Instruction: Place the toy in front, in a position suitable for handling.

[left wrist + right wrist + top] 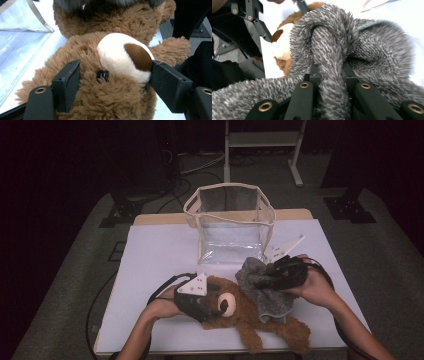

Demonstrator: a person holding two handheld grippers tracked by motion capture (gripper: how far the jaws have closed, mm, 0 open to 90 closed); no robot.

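My left claw (200, 301) sits on the teddy bear (245, 312) at the table's 7 o'clock. Jaws stand either side of the bear's head, one by the eye, one against the cream muzzle (120, 53); both pads look to press into the fur, so pinching the head. No earlier pic to compare.

My right claw (267, 279) at approx 4 o'clock of the table, jaws pressed nearly together on a fold of the grey fuzzy cloth (262, 287); the fold runs up betw the jaws in the right gripper view (329, 57). Cloth drapes over the bear's body, touching it.

Bear lies on its back near the front edge, legs toward 5 o'clock, one foot close to the edge.

Surface: white sheet (155, 255) over a wood-edged table (160, 218), wood strip showing at 12. Clear plastic bag w/ beige trim (230, 222) stands upright & open at 12, just beyond cloth.

Room: dark, grey carpet (75, 270); cables (200, 165) & a pale metal stand (262, 142) on floor at 12; black stand feet at 10 and 2
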